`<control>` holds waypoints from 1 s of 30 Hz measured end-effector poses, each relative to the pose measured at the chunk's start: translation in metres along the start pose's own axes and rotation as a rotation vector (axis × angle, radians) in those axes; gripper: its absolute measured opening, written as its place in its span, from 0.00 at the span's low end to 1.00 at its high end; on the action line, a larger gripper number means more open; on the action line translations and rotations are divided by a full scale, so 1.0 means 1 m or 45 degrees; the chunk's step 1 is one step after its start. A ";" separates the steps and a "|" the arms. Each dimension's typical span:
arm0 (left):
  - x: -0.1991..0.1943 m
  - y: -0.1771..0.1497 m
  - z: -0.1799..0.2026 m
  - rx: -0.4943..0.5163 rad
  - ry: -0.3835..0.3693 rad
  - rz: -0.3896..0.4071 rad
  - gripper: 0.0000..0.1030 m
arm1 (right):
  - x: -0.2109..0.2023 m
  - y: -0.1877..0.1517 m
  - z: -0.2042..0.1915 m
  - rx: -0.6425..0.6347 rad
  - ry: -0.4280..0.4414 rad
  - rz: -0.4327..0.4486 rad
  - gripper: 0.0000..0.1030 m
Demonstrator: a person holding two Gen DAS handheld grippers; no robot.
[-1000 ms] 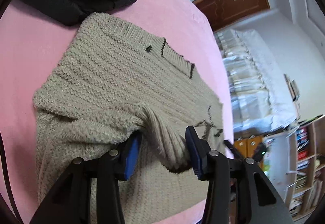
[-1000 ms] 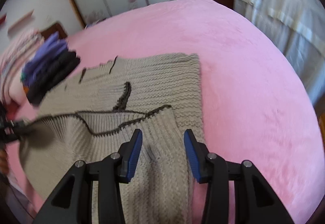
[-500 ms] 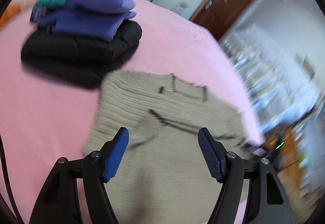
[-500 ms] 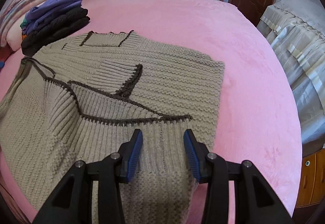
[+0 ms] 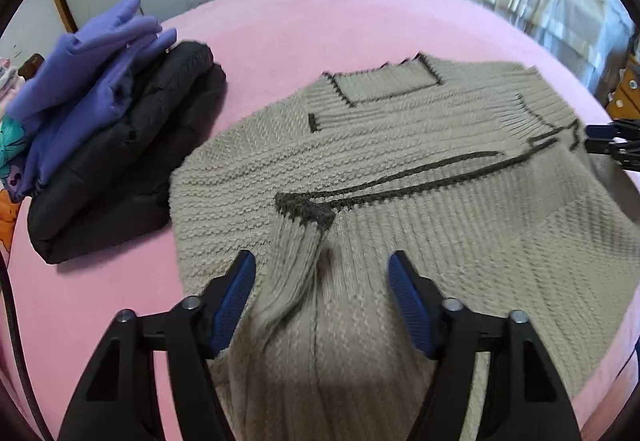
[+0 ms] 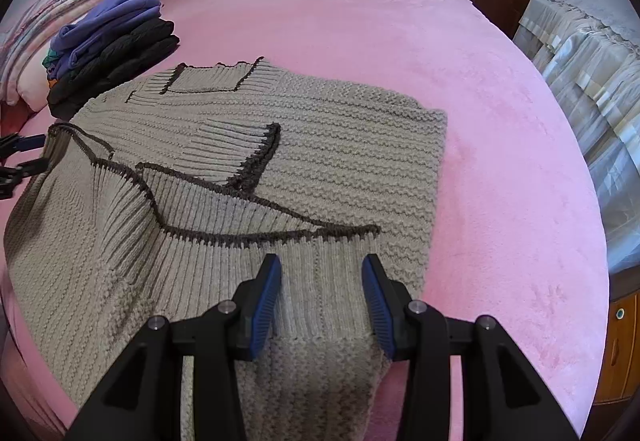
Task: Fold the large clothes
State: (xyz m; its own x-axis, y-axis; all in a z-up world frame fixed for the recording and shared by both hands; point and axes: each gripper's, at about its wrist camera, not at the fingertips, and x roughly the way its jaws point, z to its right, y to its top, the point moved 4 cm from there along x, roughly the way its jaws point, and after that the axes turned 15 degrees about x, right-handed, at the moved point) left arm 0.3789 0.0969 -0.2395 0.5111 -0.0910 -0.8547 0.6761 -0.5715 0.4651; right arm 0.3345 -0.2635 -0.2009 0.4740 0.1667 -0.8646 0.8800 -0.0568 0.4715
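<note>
Knitted and beige, the sweater [image 6: 256, 169] lies spread on the pink bed [image 6: 500, 145], filling the middle and left of my right view. Dark trim runs along its edges. My right claw [image 6: 321, 295] sits at the bottom middle of that view. Its blue pads [image 6: 266, 305] are part way apart with a ribbed strip of the sweater between them, and the strip fills the gap from pad to pad, so I have hold of it. In my left view, my left claw [image 5: 321, 299] is at the bottom middle, its jaws closing. A loose fold of the sweater lies between the pads, but they do not touch it. A pile of folded clothes [image 5: 100, 129], purple on black, sits at the left of that view, just beside the sweater.
</note>
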 end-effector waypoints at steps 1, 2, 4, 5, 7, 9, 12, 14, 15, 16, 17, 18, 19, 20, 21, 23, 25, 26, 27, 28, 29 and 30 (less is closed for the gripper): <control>0.004 0.001 -0.001 -0.016 -0.024 -0.010 0.48 | 0.000 0.000 0.000 -0.001 0.010 0.002 0.42; 0.007 0.002 -0.005 -0.050 -0.052 -0.015 0.45 | -0.001 0.000 0.001 -0.002 0.022 0.002 0.42; 0.009 0.002 -0.009 -0.106 -0.081 0.000 0.40 | 0.000 0.001 0.003 0.002 0.032 -0.004 0.42; 0.010 0.002 -0.012 -0.134 -0.092 0.002 0.37 | 0.001 0.001 0.004 -0.001 0.027 -0.007 0.42; 0.012 0.001 -0.019 -0.167 -0.103 0.002 0.37 | 0.000 0.003 0.005 -0.005 0.025 0.001 0.42; 0.014 0.000 -0.020 -0.159 -0.091 -0.014 0.37 | -0.001 0.006 0.007 -0.011 -0.008 0.024 0.42; 0.017 -0.002 -0.016 -0.124 -0.085 -0.044 0.37 | 0.003 0.008 0.011 -0.001 -0.002 -0.006 0.42; 0.019 -0.001 -0.012 -0.096 -0.067 -0.044 0.37 | 0.006 0.008 0.010 -0.013 0.010 -0.022 0.42; 0.020 0.000 -0.012 -0.091 -0.067 -0.043 0.37 | 0.007 0.007 0.007 -0.035 0.001 -0.017 0.42; 0.021 0.002 -0.011 -0.082 -0.065 -0.038 0.37 | 0.008 0.007 0.005 -0.052 -0.011 -0.014 0.42; 0.021 0.003 -0.010 -0.073 -0.049 -0.035 0.37 | 0.009 0.007 0.004 -0.062 -0.020 -0.011 0.42; 0.022 0.004 -0.009 -0.059 -0.040 -0.039 0.34 | 0.012 0.007 0.002 -0.072 -0.028 -0.011 0.42; 0.024 0.006 -0.008 -0.040 -0.026 -0.054 0.17 | 0.013 0.006 0.000 -0.082 -0.034 -0.009 0.41; 0.026 0.006 -0.007 -0.019 0.007 -0.080 0.11 | 0.015 0.006 -0.001 -0.095 -0.050 -0.011 0.41; 0.026 0.006 -0.006 -0.007 0.043 -0.095 0.11 | 0.017 0.005 -0.003 -0.116 -0.069 -0.014 0.31; 0.022 0.005 -0.010 -0.024 0.070 -0.090 0.09 | 0.016 0.002 -0.008 -0.148 -0.067 -0.021 0.10; 0.011 0.004 -0.017 -0.059 0.109 -0.066 0.08 | 0.009 0.000 -0.011 -0.161 -0.085 0.012 0.08; 0.004 0.003 -0.022 -0.086 0.118 -0.047 0.08 | 0.003 0.000 -0.010 -0.155 -0.090 0.035 0.08; -0.005 0.003 -0.028 -0.119 0.129 -0.021 0.08 | -0.006 0.001 -0.009 -0.141 -0.088 0.070 0.08; -0.013 0.002 -0.033 -0.150 0.133 -0.002 0.08 | -0.017 0.004 -0.007 -0.121 -0.089 0.116 0.08; -0.023 0.002 -0.038 -0.173 0.134 0.020 0.08 | -0.028 0.009 -0.003 -0.095 -0.090 0.164 0.08; -0.028 0.002 -0.041 -0.177 0.144 0.031 0.08 | -0.039 0.013 0.001 -0.064 -0.080 0.198 0.07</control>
State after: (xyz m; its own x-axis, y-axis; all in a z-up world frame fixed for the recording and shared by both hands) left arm 0.3878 0.1312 -0.2055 0.5791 -0.0066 -0.8152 0.7259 -0.4510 0.5193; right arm 0.3277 -0.2720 -0.1613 0.6069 0.0978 -0.7887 0.7939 -0.0278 0.6074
